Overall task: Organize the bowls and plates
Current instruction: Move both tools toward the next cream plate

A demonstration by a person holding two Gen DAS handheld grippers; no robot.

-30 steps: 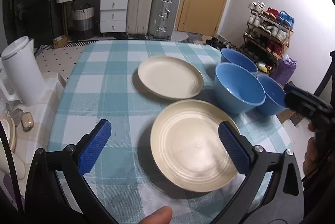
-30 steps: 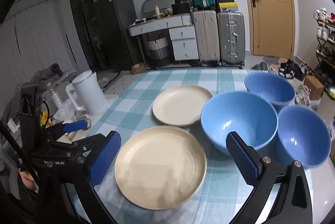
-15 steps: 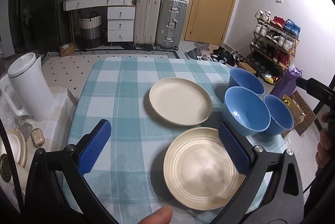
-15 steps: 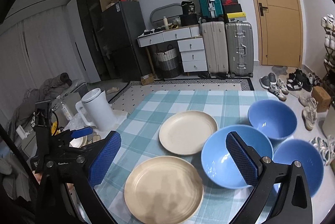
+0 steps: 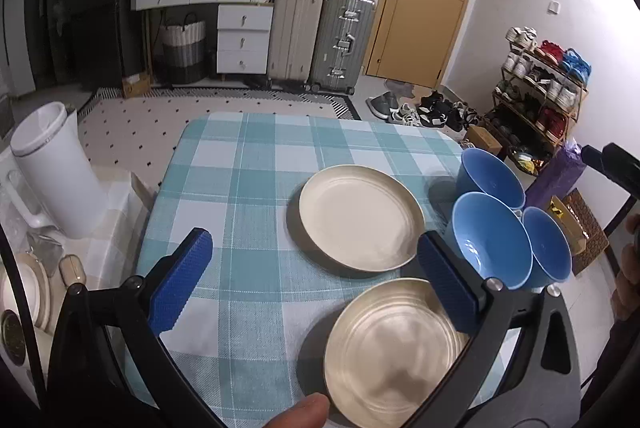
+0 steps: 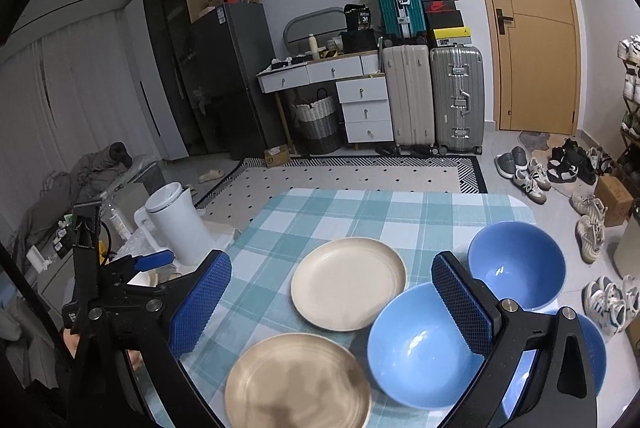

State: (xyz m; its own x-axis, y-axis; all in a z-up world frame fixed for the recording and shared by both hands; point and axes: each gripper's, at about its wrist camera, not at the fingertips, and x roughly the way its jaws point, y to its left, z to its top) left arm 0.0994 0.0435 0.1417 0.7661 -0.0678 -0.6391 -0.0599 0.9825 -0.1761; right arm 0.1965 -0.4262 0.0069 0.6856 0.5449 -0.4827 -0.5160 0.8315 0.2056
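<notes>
Both claws empty and spread wide above the counter (image 5: 248, 164); nothing gripped.

The near plate (image 5: 394, 350) is seen low and right of centre under the left claw (image 5: 316, 282), partly behind its right finger; the far plate (image 5: 362, 218) lies just beyond, apart from it. The three blue bowls (image 6: 426, 346) are clustered at the counter's right edge, under the right claw (image 6: 332, 306), judged nearer to them. Plates are round; no long axis is offered.

checked table (image 5: 248, 164), two plates (image 5: 360, 216), three bowls (image 5: 490, 236)
</notes>
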